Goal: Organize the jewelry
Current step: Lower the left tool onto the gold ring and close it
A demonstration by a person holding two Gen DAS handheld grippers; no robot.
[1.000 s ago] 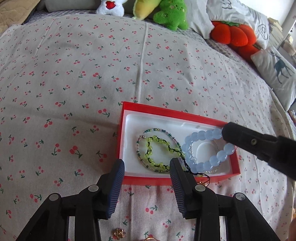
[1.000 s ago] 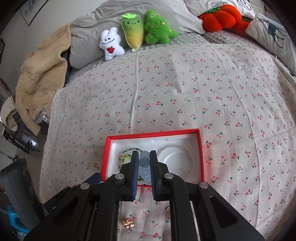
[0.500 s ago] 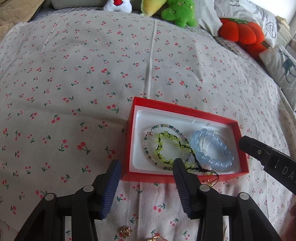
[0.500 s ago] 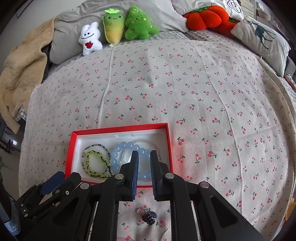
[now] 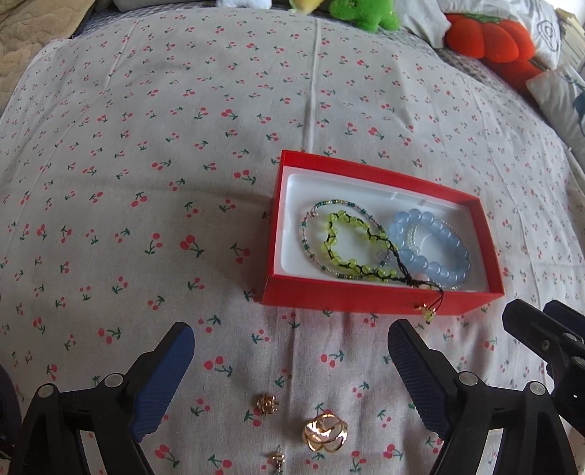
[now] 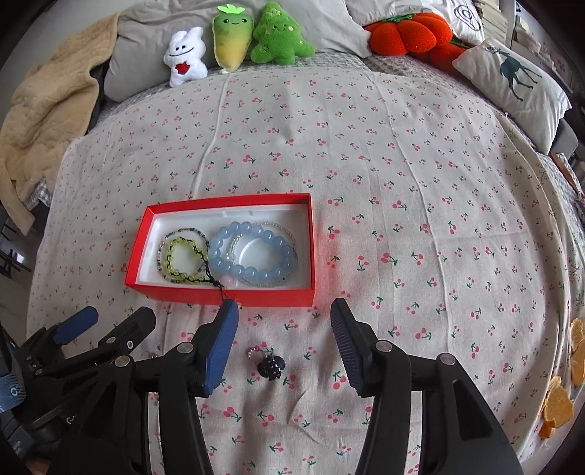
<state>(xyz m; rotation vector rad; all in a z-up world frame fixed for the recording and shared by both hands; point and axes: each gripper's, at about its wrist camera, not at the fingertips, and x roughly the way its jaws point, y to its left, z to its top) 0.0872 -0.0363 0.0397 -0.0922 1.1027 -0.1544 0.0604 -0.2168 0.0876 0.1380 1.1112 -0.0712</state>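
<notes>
A red box (image 5: 365, 297) (image 6: 219, 294) with a white liner lies on the cherry-print bedspread. It holds a blue bead bracelet (image 5: 435, 252) (image 6: 252, 255), a green bead bracelet (image 5: 347, 252) (image 6: 182, 255) and a thin beaded strand. The green bracelet's black cord hangs over the front wall. My left gripper (image 5: 290, 369) is open, just before the box; a gold ring (image 5: 323, 433) and small gold earrings (image 5: 267, 403) lie between its fingers. My right gripper (image 6: 283, 341) is open over a dark beaded ring (image 6: 268, 363).
Plush toys (image 6: 241, 40), a red pumpkin cushion (image 6: 409, 34) and pillows (image 6: 512, 80) line the far end of the bed. A tan blanket (image 6: 40, 109) hangs at the left. Orange peel pieces (image 6: 559, 402) lie at the right edge.
Both grippers have drawn back from the box and opened wide. The blue bracelet, held by the right gripper a second ago, now lies in the box. Rings on the bedspread have come into view.
</notes>
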